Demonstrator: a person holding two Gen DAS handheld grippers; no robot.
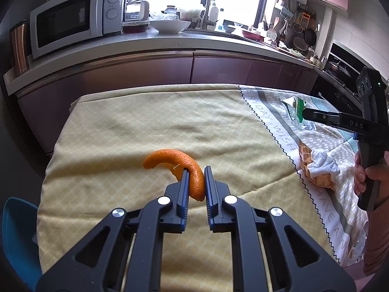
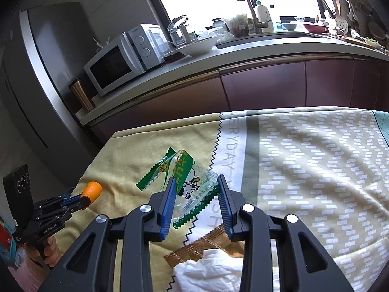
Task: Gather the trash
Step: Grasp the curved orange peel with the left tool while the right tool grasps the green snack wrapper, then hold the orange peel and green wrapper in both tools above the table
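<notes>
1. The orange peel [image 1: 187,168] is a curved strip clamped between the pads of the left gripper [image 1: 196,170]. Its long axis arcs from the jaws up and toward 10 o'clock in the left wrist view, clear of the yellow cloth [image 1: 145,121] below it.
2. The clear wrapper [image 2: 187,182], green-edged and printed with a cartoon cow, sits between the fingers of the right gripper [image 2: 197,182]. Its long axis runs from 11 o'clock down to 5 o'clock. The pads look pressed on its crinkled sides, so I judge it pinched and held off the cloth.
3. Each hand already carries its own piece. What the coming move turns on is where a bin stands, and none shows in either view.
4. At 6 o'clock below the right gripper lie a brown wrapper [image 2: 209,243] and a crumpled white tissue [image 2: 209,267], still on the table. The right hand is the nearer one to them.
5. Readable writing: "Galanz" on the microwave [image 1: 73,22] at 11 o'clock in the left wrist view; "EVERYDAY WISH" and "HAVE A N" on the patterned cloth [image 1: 279,126]; "DAS" on the right gripper's body.
</notes>
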